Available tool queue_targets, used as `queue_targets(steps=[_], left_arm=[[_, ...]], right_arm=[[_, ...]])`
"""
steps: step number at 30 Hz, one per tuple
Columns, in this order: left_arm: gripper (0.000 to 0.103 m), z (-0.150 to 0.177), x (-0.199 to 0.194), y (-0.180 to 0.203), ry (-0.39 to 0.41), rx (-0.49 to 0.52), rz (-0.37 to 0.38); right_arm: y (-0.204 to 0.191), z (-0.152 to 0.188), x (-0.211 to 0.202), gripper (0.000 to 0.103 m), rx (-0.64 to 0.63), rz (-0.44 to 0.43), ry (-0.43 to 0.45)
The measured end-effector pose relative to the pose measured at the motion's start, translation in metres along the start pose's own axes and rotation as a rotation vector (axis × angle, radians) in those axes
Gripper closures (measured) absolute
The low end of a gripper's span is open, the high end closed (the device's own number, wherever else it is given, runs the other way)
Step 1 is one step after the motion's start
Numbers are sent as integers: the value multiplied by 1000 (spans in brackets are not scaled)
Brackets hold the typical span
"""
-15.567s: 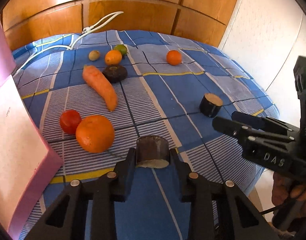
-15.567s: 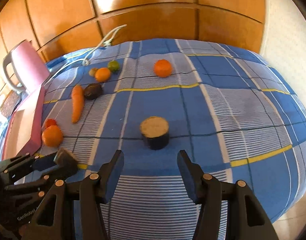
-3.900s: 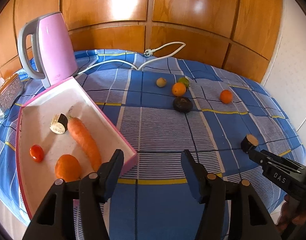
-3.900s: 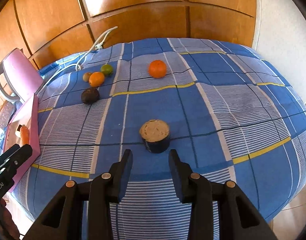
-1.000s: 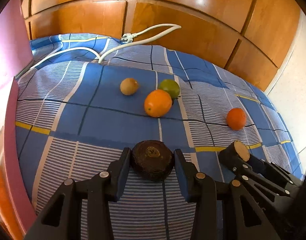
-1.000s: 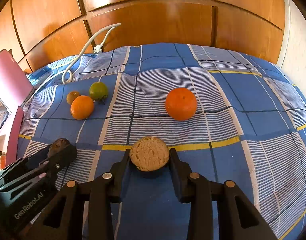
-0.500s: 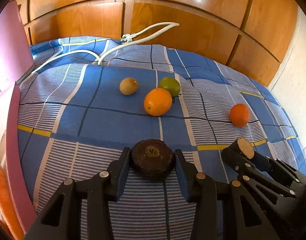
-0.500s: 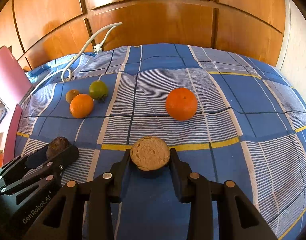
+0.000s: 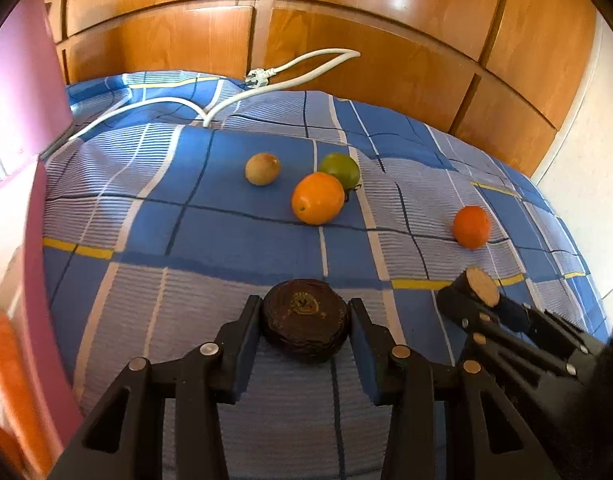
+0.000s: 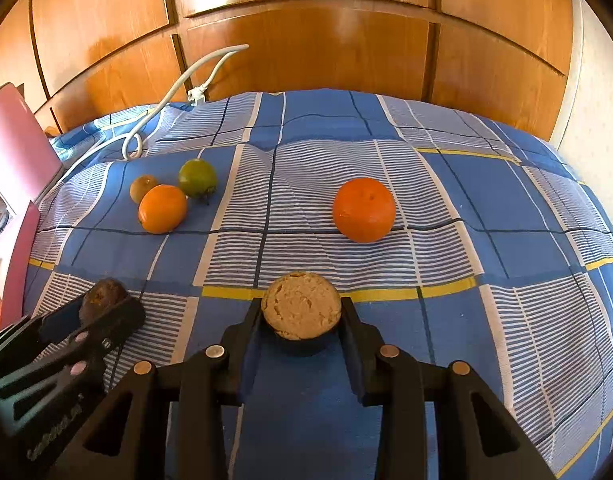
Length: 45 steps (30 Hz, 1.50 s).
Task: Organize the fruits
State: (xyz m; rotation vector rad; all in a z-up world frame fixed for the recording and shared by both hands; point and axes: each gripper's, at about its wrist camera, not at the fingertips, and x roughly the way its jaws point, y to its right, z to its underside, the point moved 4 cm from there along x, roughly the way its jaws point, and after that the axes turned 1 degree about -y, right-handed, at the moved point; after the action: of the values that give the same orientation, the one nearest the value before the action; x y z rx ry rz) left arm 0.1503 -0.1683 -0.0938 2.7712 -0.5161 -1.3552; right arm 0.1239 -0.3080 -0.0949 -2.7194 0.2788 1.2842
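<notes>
My left gripper [image 9: 305,322] is shut on a dark brown round fruit [image 9: 305,325] and holds it above the blue checked cloth. My right gripper [image 10: 301,318] is shut on a dark cut piece with a pale beige face [image 10: 301,306]; it also shows in the left wrist view [image 9: 478,286]. On the cloth lie an orange [image 9: 317,198], a green fruit [image 9: 340,168], a small brown fruit [image 9: 262,168] and a tangerine [image 9: 471,227]. The pink tray [image 9: 34,280] stands at the left with a carrot [image 9: 10,364] in it.
A pink kettle [image 9: 22,80] stands at the far left behind the tray. A white power cord [image 9: 242,96] lies across the back of the cloth. Wooden panels stand behind. The table edge drops off at the right.
Both grippers have drawn back a little with their loads still held. The tray with the carrot shows more at the left edge.
</notes>
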Motion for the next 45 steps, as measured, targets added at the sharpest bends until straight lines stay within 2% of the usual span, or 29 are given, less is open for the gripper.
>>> queue_targets(steps=[8, 22, 38, 40, 45], left_arm=[[60, 28, -24, 0, 15, 58, -37], [60, 55, -59, -6, 19, 62, -45], [60, 58, -90, -13, 71, 35, -32], [60, 58, -94, -14, 80, 28, -27], [60, 59, -99, -18, 87, 12, -22]], right_arm=[[-2, 12, -12, 67, -11, -14, -10], [-14, 47, -40, 67, -50, -16, 24], [-19, 62, -53, 67, -52, -27, 38], [-20, 64, -55, 71, -49, -39, 35], [-22, 67, -58, 73, -43, -55, 28]])
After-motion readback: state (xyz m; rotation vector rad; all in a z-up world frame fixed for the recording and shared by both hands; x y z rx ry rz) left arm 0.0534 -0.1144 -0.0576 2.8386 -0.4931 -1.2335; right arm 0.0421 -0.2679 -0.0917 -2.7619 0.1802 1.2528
